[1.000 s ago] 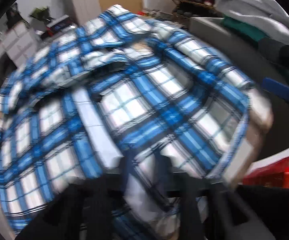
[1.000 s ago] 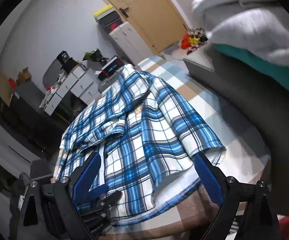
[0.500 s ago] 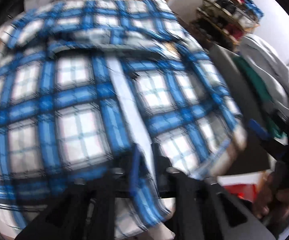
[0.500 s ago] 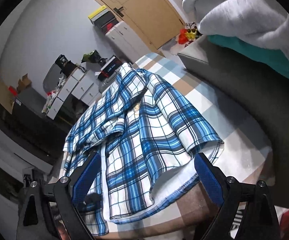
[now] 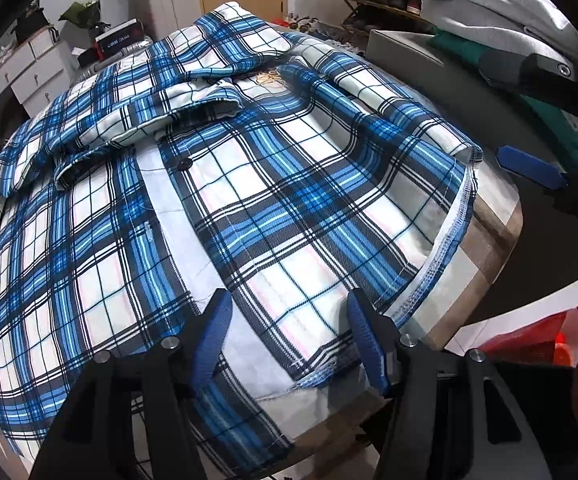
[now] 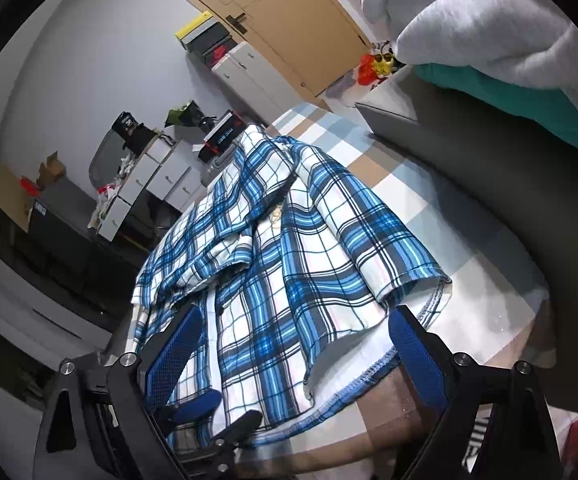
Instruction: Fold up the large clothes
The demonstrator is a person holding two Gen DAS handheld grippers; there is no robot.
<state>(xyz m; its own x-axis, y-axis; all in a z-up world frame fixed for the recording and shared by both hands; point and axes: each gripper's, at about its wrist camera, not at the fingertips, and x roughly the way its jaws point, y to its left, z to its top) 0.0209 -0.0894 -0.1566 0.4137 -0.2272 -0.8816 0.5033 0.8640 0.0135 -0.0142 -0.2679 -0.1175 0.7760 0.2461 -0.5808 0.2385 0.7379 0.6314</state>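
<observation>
Blue-and-white plaid shirt [image 5: 273, 208] lies spread over the checked tablecloth [image 5: 485, 236], its hem along the table's near edge. At the shirt's near hem, the left gripper [image 5: 289, 328] hangs over the cloth, jaws opening, pads pressing nothing. Further right, near the table's near right corner, the right gripper [image 6: 297, 344] stands spread wide and empty.

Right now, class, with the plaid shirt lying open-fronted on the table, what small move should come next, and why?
Probably pinch the shirt's right hem edge with the right hand-held gripper, whose jaws stand open; the left hand-held gripper is opening, pressing nothing.
</observation>
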